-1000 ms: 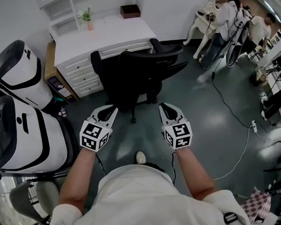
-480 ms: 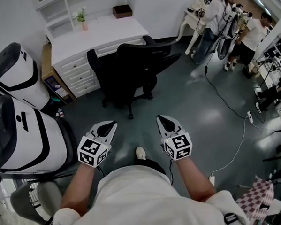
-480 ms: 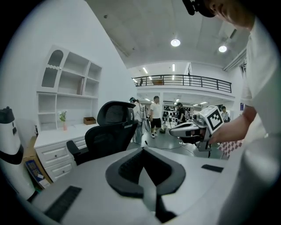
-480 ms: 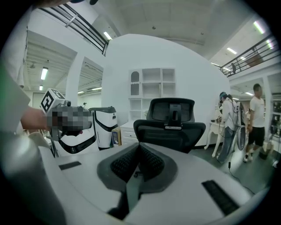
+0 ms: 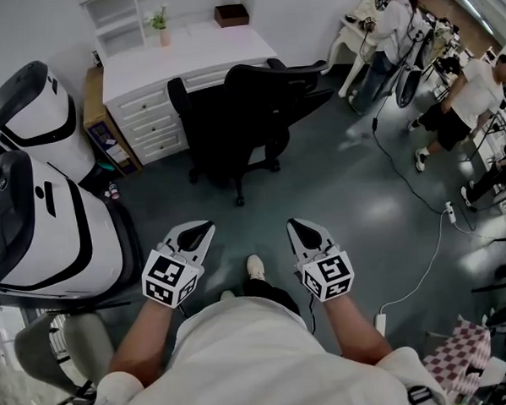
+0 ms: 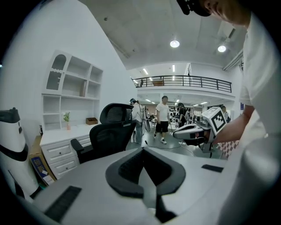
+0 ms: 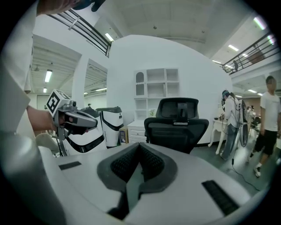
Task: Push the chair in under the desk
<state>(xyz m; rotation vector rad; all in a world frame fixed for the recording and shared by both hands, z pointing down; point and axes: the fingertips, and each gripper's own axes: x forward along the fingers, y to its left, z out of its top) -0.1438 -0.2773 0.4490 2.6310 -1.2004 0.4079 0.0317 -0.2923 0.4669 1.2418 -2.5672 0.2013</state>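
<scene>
Left gripper [image 5: 197,234] and right gripper [image 5: 304,231]: jaws together, nothing held, well short of the chair [image 5: 233,148], which sits skewed just in front of the desk [image 5: 186,57]. Risk: an off-centre shove on the backrest [image 5: 248,104] swivels it and the armrest [image 5: 177,98] jams on the desk's drawers [image 5: 147,118].

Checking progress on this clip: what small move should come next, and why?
The left gripper and right gripper are shut, empty and well short of the black chair, whose wheeled base shows on the floor in front of the white desk. So probably step forward and bring both to its backrest.
</scene>
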